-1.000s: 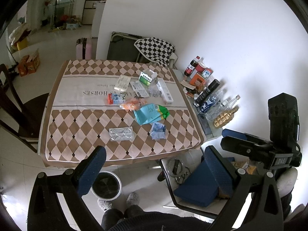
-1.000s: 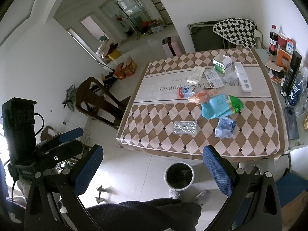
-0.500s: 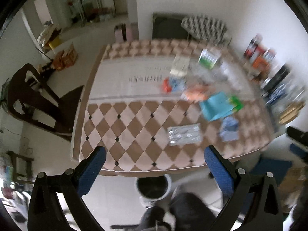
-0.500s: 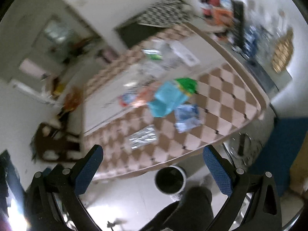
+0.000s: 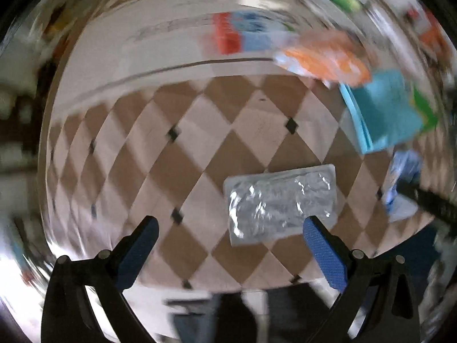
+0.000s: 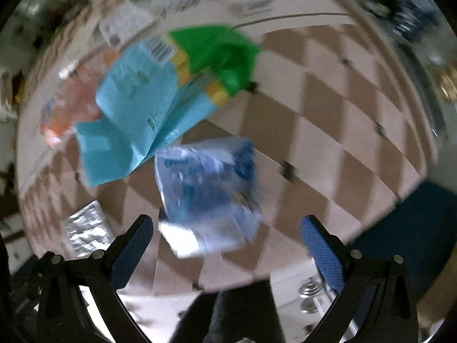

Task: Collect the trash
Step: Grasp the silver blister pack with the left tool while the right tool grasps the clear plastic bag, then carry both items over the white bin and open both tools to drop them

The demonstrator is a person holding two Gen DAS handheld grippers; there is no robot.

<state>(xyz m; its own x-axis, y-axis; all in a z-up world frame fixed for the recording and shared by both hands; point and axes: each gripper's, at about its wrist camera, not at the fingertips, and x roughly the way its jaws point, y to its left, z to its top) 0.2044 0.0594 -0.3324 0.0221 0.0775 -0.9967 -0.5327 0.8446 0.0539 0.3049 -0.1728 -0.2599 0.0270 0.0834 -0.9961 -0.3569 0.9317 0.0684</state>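
Silver foil blister pack (image 5: 281,203) lies flat on the checkered surface (image 5: 200,131), near edge, just ahead of the left hand-held gripper (image 5: 230,237), jaws wide apart, empty. Blue plastic wrapper (image 6: 207,191) lies ahead of the right hand-held gripper (image 6: 227,235), also wide open, empty. Cyan-green bag (image 6: 160,94) just beyond it; orange wrapper (image 5: 322,58) farther. Views blurred.

Blue wrapper (image 6: 207,191) lies between the wide-spread right hand-held gripper (image 6: 227,243) fingers.

Covered in a brown-and-cream diamond-check tablecloth (image 5: 200,131), with a plain cream band across the far part. Stood at the table's (image 6: 328,131) far right: blurred bottles (image 6: 411,14).
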